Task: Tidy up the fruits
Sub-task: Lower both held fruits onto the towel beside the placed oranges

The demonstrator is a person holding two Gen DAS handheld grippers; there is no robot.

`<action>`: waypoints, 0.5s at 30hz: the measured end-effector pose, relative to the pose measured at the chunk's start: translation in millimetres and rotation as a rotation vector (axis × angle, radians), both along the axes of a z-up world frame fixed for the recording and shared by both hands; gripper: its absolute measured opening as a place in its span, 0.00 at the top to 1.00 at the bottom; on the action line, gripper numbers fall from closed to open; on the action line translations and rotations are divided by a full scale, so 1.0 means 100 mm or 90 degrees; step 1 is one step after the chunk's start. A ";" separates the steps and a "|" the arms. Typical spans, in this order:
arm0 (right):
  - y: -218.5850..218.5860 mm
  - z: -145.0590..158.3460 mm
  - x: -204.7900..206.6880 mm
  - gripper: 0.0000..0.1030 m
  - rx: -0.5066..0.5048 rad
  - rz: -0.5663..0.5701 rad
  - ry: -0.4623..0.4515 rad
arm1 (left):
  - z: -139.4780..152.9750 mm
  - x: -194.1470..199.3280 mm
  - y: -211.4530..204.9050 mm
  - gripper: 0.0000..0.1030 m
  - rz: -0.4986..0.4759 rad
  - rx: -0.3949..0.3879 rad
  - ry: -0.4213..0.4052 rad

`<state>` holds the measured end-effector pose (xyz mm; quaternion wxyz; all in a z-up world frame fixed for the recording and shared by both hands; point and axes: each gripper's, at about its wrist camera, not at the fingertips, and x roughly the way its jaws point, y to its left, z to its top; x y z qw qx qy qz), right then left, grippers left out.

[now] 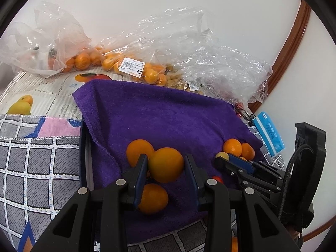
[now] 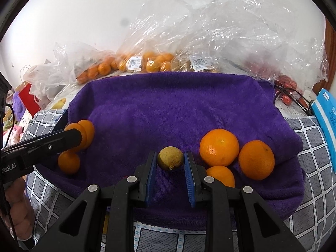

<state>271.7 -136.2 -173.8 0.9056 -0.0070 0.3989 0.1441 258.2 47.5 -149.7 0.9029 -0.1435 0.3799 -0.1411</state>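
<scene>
Purple towel (image 2: pixel 168 109) fills mid-frame as a sorting mat. At lower left, the left gripper (image 1: pixel 166 166) clamps an orange (image 1: pixel 166 164); lower centre, the right gripper (image 2: pixel 170 159) pinches a yellowish-green citrus (image 2: pixel 170 158), probably separating kinds.

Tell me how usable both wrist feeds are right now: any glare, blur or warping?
Left wrist: sharp at centre, strong fisheye bend at the black rim, glare on the clear bags. Right wrist: sharp on the yellow-green fruit, a dark smudge against the wall, bags glaring white, edges warped.
</scene>
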 end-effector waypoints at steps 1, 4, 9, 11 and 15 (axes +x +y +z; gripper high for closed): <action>0.00 0.00 0.00 0.74 -0.001 0.001 -0.001 | 0.00 0.00 0.00 0.67 0.002 0.000 -0.001; 0.01 0.00 0.00 0.74 -0.003 0.003 0.000 | 0.00 0.00 0.01 0.67 0.004 0.001 -0.002; 0.01 -0.01 -0.01 0.74 -0.002 0.003 0.002 | 0.01 0.00 0.02 0.67 0.004 -0.006 0.000; 0.02 0.00 -0.02 0.74 -0.004 0.004 -0.001 | 0.01 0.00 0.02 0.67 0.004 -0.005 -0.001; 0.01 -0.01 -0.01 0.74 -0.004 0.005 0.002 | 0.02 0.00 0.01 0.67 0.003 -0.002 -0.002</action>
